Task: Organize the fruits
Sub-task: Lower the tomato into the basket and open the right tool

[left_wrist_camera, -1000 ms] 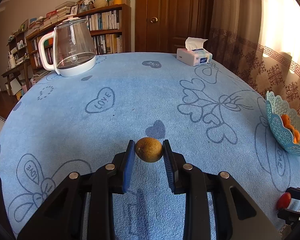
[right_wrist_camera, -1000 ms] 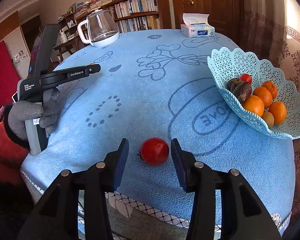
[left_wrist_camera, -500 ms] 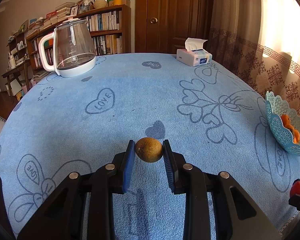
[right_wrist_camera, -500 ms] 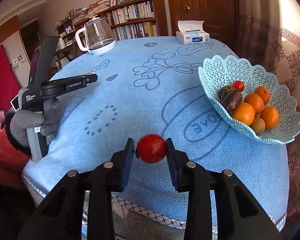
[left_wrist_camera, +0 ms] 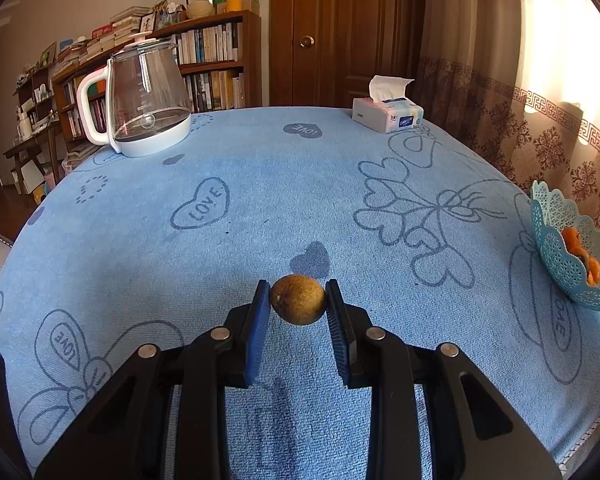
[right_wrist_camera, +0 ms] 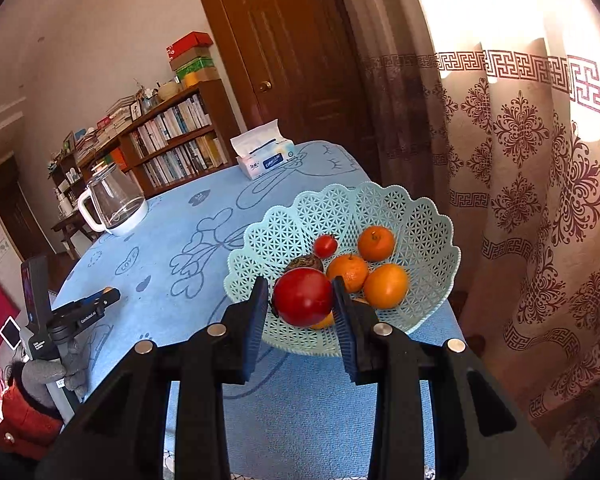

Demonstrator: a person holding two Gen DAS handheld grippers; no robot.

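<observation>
The basket (right_wrist_camera: 432, 216) already holds several oranges and a small tomato. The right gripper (right_wrist_camera: 301, 298) grasps a red tomato (right_wrist_camera: 303, 297) above it; the left gripper (left_wrist_camera: 298, 300) grasps a brown fruit (left_wrist_camera: 298, 299) over the counter (left_wrist_camera: 260, 184), both not yet placed.

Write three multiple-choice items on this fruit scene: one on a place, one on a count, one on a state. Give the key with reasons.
1. Where does the tissue box stand?
A. in the basket
B. on the far part of the table
C. on the bookshelf

2. How many whole oranges show clearly in the basket?
A. three
B. one
C. six

3. What is the right gripper doing?
A. standing open and empty
B. gripping the kettle handle
C. clamping a red tomato

Key: 1 B, it sits on the blue cloth near the door. 2 A, three round oranges lie together. 3 C, both pads press the tomato's sides.
</observation>
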